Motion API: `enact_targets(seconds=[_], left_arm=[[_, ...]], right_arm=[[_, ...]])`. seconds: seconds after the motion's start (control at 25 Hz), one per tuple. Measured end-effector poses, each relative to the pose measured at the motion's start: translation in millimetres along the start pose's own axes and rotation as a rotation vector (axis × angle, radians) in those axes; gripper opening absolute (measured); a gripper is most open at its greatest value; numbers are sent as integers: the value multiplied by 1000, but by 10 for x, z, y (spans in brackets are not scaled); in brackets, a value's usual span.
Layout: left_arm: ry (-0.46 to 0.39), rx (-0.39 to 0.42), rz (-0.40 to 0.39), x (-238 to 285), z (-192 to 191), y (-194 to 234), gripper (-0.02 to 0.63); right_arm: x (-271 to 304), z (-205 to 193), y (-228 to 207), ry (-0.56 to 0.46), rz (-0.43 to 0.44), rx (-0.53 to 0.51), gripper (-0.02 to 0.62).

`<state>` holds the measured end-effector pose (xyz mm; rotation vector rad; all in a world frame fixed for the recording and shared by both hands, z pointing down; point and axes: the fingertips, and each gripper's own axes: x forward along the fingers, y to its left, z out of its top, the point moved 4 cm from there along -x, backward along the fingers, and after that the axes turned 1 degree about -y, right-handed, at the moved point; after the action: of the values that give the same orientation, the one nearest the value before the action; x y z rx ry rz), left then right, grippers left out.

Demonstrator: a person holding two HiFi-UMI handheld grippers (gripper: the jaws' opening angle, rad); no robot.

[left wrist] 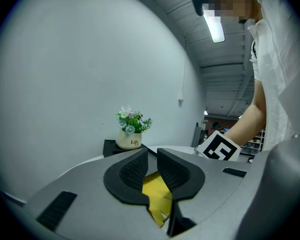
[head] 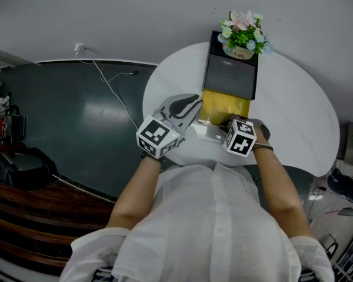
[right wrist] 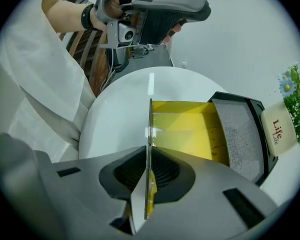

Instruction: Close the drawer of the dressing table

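Drawer (head: 225, 106) is sitting open at the near side of the tabletop (head: 294, 98). Right hand-held gripper (right wrist: 149, 164) is pinching its front. Left hand-held gripper (left wrist: 152, 159) is hanging slightly spread, empty. Crooked pushing could be jamming it.

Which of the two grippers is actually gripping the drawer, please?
The right gripper, whose jaws are clamped on the thin front panel of the yellow drawer; the left gripper has its jaws slightly apart with nothing between them.

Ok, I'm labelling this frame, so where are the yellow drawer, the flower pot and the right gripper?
Yellow drawer (right wrist: 187, 129): right gripper view, its inside floor.
Flower pot (left wrist: 128, 141): left gripper view, the cream pot's body.
Right gripper (right wrist: 149, 159): right gripper view, midway between its fingertips.
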<state>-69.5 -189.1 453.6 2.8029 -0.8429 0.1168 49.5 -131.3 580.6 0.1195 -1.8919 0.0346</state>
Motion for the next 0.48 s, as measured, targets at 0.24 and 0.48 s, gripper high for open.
enact_targets(seconds=[0.24,0.48], left_arm=[[-10,-1,6,-7,22,-5,49],[-11,-5,12,-2,6,-11,49]], right_arm=[[32,-16,0,13,-14,-5,21],[44,-13,-10,22,-9,-9,21]])
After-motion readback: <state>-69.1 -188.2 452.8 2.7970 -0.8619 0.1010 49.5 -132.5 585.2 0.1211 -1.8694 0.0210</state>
